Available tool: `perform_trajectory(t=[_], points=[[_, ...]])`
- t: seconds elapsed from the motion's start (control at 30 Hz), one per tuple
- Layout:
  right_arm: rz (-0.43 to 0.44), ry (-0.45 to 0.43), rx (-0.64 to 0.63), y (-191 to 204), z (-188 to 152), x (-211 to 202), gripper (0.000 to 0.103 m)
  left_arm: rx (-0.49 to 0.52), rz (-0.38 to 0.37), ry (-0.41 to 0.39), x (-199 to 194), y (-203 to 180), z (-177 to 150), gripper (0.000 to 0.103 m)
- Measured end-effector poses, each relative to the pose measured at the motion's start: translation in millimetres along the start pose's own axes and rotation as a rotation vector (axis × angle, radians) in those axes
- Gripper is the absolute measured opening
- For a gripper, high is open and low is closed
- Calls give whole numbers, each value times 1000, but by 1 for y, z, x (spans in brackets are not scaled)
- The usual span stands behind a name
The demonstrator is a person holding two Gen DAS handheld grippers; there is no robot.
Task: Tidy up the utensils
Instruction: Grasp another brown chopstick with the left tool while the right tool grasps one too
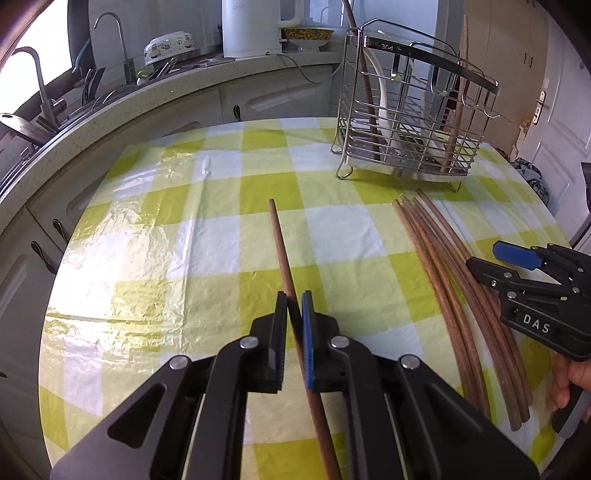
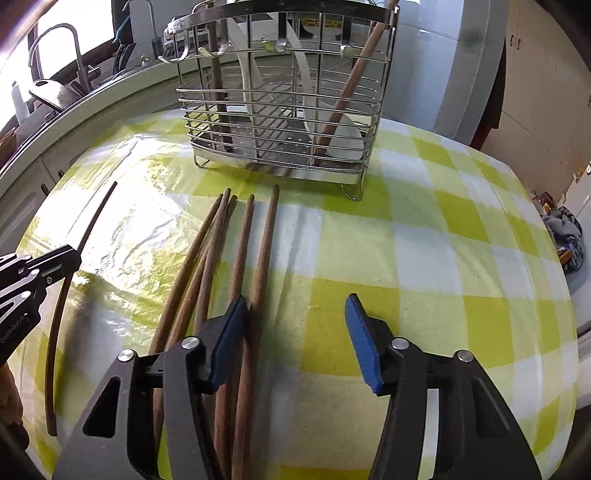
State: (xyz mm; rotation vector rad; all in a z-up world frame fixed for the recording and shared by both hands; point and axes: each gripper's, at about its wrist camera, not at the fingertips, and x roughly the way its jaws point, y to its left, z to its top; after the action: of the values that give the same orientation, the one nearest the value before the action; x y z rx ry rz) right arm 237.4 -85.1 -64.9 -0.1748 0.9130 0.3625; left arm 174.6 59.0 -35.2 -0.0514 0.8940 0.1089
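Observation:
My left gripper is shut on a single brown wooden chopstick that points away over the green-and-white checked table; it also shows at the left of the right wrist view. A bundle of several wooden chopsticks lies on the table to its right, also seen in the right wrist view. My right gripper is open just above the bundle's right side, with its left pad by the rightmost chopstick. A steel wire utensil rack stands at the far side, holding white spoons and wooden sticks.
The table's cloth carries glare on its left half. A kitchen counter with sink, taps and a white kettle curves behind the table. A white door is at the far right.

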Motion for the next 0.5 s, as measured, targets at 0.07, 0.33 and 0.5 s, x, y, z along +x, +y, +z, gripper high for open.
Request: perform_trajectory(t=[0.07,0.33,0.5], points=[[18,0,-14,4,0,-1,31,-5,-7,1,0,2,0,8],[52,1,-21,6,-6,-7,9,-16,-12,-5,-4,6,2,8],[69,7,14,-6,-18,-15,8,-22,-24,-7,-7,8,2,8]])
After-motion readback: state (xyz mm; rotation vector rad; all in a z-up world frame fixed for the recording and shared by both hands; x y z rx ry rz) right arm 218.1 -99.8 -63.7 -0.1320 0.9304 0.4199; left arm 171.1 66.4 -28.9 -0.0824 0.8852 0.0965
